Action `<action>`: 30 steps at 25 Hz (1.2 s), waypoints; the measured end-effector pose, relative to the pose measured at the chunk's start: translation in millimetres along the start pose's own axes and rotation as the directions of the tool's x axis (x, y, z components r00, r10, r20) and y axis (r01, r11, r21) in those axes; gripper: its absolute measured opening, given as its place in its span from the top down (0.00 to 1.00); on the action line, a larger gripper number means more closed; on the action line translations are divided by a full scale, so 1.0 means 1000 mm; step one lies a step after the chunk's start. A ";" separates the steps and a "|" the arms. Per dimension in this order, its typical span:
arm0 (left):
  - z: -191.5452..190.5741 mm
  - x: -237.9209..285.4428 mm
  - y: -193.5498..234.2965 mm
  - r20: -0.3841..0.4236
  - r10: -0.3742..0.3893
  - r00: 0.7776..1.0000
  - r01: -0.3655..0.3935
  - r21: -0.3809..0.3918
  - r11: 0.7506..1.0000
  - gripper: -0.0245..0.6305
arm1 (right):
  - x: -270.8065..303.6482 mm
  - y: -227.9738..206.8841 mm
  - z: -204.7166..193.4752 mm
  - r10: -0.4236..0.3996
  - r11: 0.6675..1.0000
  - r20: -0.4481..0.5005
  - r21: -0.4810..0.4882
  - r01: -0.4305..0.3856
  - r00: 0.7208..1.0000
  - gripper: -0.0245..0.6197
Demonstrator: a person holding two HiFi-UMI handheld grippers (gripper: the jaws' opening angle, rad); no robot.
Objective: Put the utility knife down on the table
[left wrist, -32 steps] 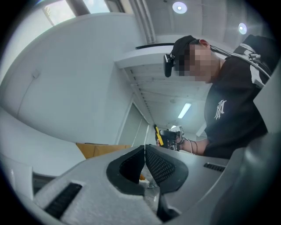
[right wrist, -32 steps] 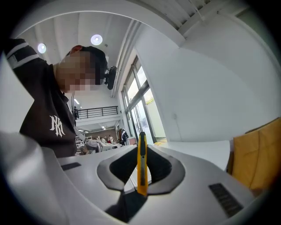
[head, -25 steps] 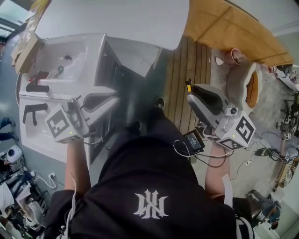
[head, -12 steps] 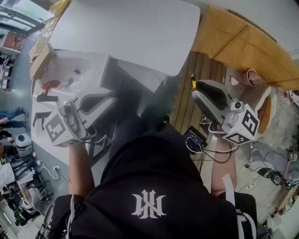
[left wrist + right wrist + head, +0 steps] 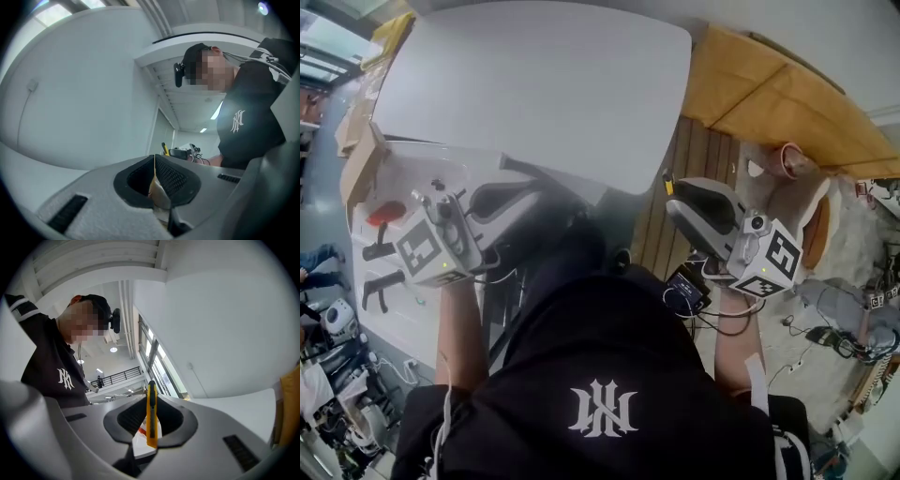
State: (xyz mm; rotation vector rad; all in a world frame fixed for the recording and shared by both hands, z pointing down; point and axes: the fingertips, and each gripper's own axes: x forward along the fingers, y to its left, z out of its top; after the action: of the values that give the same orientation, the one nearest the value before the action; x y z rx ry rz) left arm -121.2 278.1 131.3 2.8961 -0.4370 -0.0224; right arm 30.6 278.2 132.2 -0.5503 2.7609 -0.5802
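A yellow utility knife (image 5: 151, 413) stands upright between the jaws of my right gripper (image 5: 151, 401), which is shut on it. In the head view its yellow tip (image 5: 667, 182) pokes out of the right gripper (image 5: 680, 199), just off the near right corner of the white table (image 5: 534, 94) and over the floor. My left gripper (image 5: 508, 197) hovers at the table's near left edge. Its jaws (image 5: 154, 161) are shut with nothing between them. Both gripper views tilt upward and show the person holding them.
A white cart (image 5: 394, 272) at the left carries black tools and a red item (image 5: 386, 213), with a cardboard box (image 5: 358, 155) behind it. Wooden slat flooring (image 5: 661, 246) lies under the right gripper. Orange boards (image 5: 769, 89) and cables (image 5: 834, 328) are at the right.
The head view has swung toward the table, which now fills more of the top. Both grippers sit closer to its near edge. The knife stays clamped in the right gripper.
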 end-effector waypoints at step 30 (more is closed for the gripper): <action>-0.035 0.117 0.255 0.033 -0.061 0.998 0.067 -0.210 0.976 0.95 | 0.085 -0.301 0.044 -0.324 0.946 -0.232 -0.088 0.312 0.917 0.88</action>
State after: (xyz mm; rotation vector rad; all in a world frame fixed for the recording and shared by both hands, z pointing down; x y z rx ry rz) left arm -82.1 12.6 221.0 2.7021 -0.3243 -0.1110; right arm 61.7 -26.5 208.4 -1.0176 2.9419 -0.6928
